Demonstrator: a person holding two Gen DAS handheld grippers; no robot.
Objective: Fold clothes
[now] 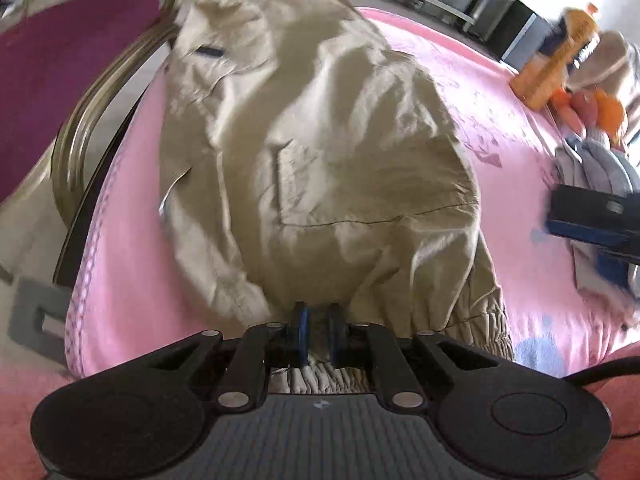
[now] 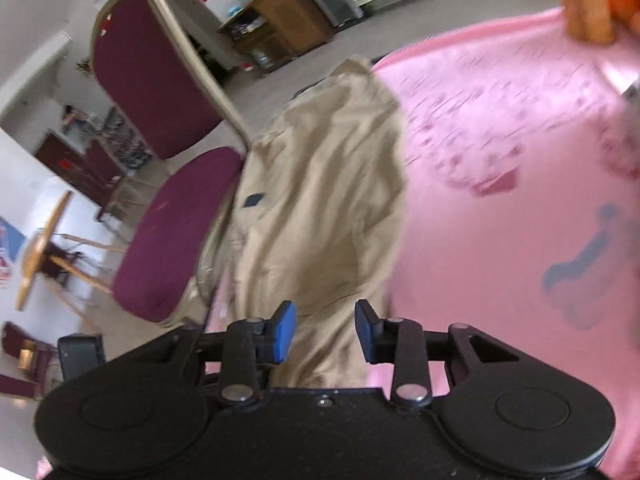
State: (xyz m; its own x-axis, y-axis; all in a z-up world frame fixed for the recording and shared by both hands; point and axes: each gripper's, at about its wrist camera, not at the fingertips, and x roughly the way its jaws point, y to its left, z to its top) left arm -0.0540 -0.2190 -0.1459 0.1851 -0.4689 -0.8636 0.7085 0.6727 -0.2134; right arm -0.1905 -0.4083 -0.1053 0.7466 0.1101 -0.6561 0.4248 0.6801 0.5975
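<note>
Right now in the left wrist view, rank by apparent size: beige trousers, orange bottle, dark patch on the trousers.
1. beige trousers, filling most of the pink cloth
2. orange bottle, though it stands farther from the camera, so it looks smaller than it is
3. dark patch, smallest

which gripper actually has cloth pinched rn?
The left gripper: its jaws are closed on the beige garment's elastic hem. The right gripper is open, gripping nothing.

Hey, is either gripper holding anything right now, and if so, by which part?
The left gripper is shut on the beige trousers, pinching the gathered elastic edge nearest the camera. The right gripper is open and holds nothing.
</note>
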